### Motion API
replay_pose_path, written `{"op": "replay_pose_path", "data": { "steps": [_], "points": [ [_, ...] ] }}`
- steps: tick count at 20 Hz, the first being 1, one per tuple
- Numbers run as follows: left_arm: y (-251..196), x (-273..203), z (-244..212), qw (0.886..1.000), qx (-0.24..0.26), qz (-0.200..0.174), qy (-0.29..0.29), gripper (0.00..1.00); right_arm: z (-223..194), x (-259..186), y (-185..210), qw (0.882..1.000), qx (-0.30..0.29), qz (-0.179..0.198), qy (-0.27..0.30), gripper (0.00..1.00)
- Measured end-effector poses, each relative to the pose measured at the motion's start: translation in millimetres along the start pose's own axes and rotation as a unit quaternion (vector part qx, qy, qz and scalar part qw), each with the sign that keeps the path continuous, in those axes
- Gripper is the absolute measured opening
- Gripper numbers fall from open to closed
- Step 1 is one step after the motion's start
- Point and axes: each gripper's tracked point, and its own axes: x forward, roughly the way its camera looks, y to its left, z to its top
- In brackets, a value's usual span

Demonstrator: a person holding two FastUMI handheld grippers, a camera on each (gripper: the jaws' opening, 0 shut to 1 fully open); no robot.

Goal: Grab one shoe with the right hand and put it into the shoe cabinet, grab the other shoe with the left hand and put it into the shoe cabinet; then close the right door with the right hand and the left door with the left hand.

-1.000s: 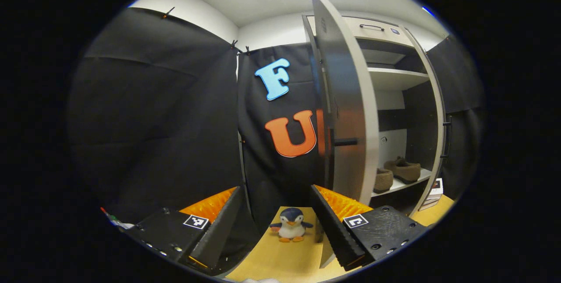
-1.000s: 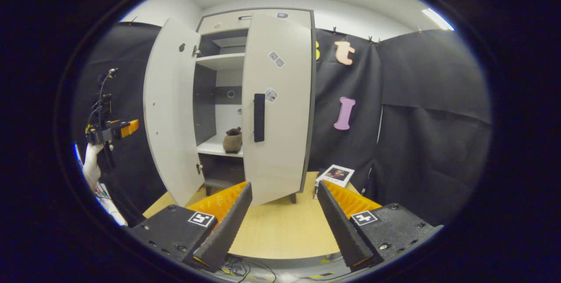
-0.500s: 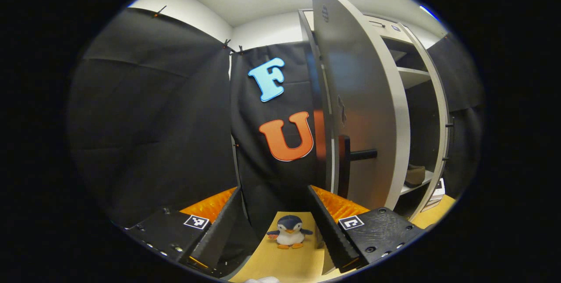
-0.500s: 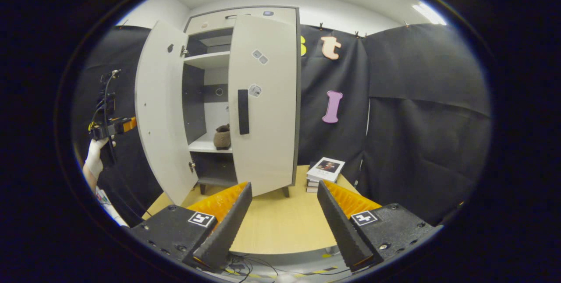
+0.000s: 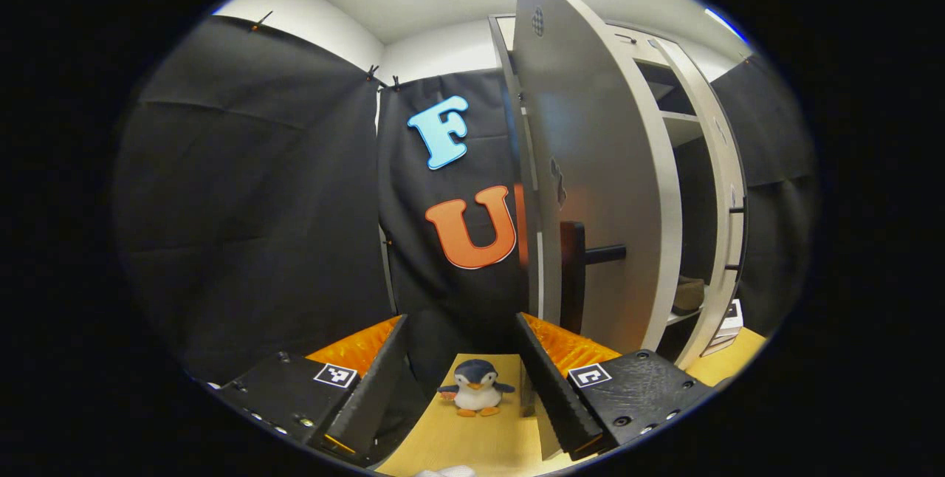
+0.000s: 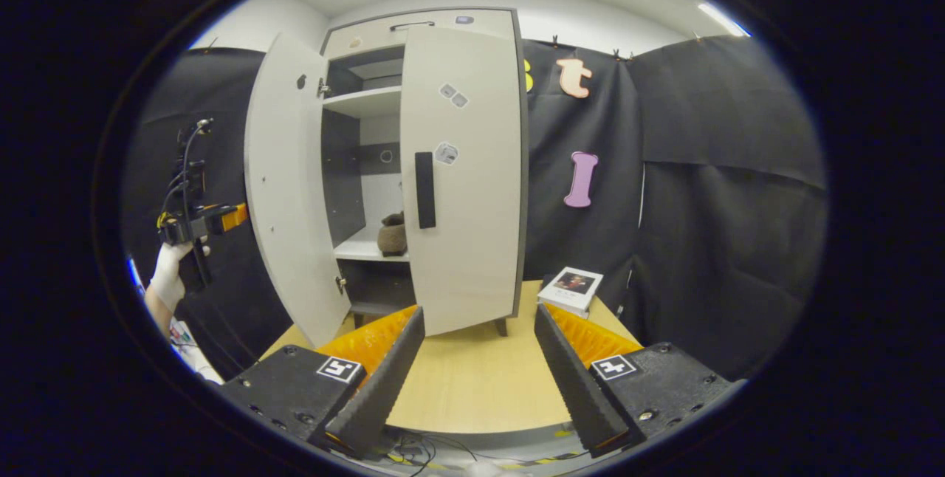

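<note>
Shoe cabinet (image 6: 461, 19): I see it at twelve o'clock in the right gripper view, standing on the wooden table (image 6: 472, 381), tall and pale.
Right door (image 6: 465, 174): nearly closed across the cabinet front, its dark handle (image 6: 424, 189) facing me.
Left door (image 6: 284, 182): swung open toward nine o'clock; in the left gripper view its outer face (image 5: 598, 189) stands at one o'clock with a dark handle (image 5: 572, 278) sticking out.
Shoes: one brown shoe (image 6: 392, 234) sits on the lower shelf, seen through the gap between the doors; in the left gripper view a brown shoe (image 5: 688, 292) shows at three o'clock on that shelf. I cannot tell whether both are the same shoe.
Right gripper (image 6: 476, 362): my fingers at six o'clock are spread wide and hold nothing, apart from the doors.
Left gripper (image 5: 461, 370): fingers spread wide, empty, just beside the left door's outer face; from the right gripper view it (image 6: 221, 217) is at nine o'clock, held by my gloved hand (image 6: 168, 274).
Books (image 6: 570, 289): small stack at four o'clock of the cabinet.
Penguin toy (image 5: 472, 388): on the table between the left fingers.
</note>
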Motion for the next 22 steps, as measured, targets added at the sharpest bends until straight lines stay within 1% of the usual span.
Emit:
{"op": "replay_pose_path", "data": {
  "steps": [2,3,4,7,11,12,13,14,15,16,17,18,19,20,21,22],
  "points": [
    [-9.1,-1.9,1.2,1.000,-0.004,0.000,-0.001,0.88,0.7,-0.8,-2.1,1.000,0.003,0.004,0.002,0.98],
    [-12.8,-2.1,0.1,1.000,-0.011,0.000,0.001,0.88,3.1,-1.6,-3.5,1.000,0.002,0.004,0.001,0.96],
    [-16.8,-2.9,-0.5,1.000,-0.020,-0.002,0.001,0.88,5.2,-2.9,-6.7,1.000,0.000,0.002,-0.001,0.98],
    [-38.6,-5.1,0.1,0.999,-0.031,-0.015,0.000,0.88,10.4,-6.8,-14.6,1.000,-0.008,-0.002,-0.003,0.98],
    [-87.2,-2.3,2.4,0.998,-0.032,-0.053,0.002,0.88,12.1,-9.5,-21.7,1.000,-0.017,-0.004,-0.004,0.99],
    [-100.3,-0.5,4.2,0.997,-0.036,-0.064,0.002,0.88,11.9,-8.9,-22.7,1.000,-0.016,-0.004,-0.004,0.96],
    [-113.7,2.7,5.1,0.997,-0.039,-0.071,0.006,0.99,13.5,-8.9,-24.5,1.000,-0.014,-0.005,-0.005,0.99],
    [-124.7,7.9,6.8,0.996,-0.040,-0.077,0.005,0.89,13.3,-10.8,-25.9,1.000,-0.013,-0.008,-0.007,0.98],
    [-137.4,9.3,7.0,0.996,-0.035,-0.086,0.006,0.90,13.9,-11.9,-28.1,1.000,-0.013,-0.011,-0.009,0.98],
    [-147.3,6.6,7.7,0.995,-0.031,-0.091,0.005,0.96,14.1,-13.3,-30.6,1.000,-0.012,-0.013,-0.011,0.98],
    [-154.7,5.5,10.5,0.995,-0.026,-0.096,0.000,0.88,15.4,-16.2,-32.6,1.000,-0.010,-0.017,-0.015,0.98],
    [-160.0,1.8,9.4,0.995,-0.020,-0.101,0.001,0.89,16.8,-17.9,-35.6,1.000,-0.006,-0.020,-0.018,0.98],
    [-163.2,-2.5,8.9,0.995,-0.015,-0.103,0.000,0.96,18.1,-19.1,-37.8,1.000,-0.003,-0.023,-0.020,0.98],
    [-165.3,-8.4,8.8,0.994,-0.013,-0.106,-0.001,0.96,20.0,-19.9,-40.9,0.999,0.001,-0.027,-0.023,0.98],
    [-168.3,-15.0,8.0,0.994,-0.013,-0.111,0.000,1.00,20.4,-20.9,-43.9,0.999,0.004,-0.031,-0.025,0.99],
    [-170.7,-21.7,6.1,0.993,-0.014,-0.115,0.003,0.96,20.6,-21.7,-45.7,0.999,0.007,-0.034,-0.026,0.98]
  ]
}}
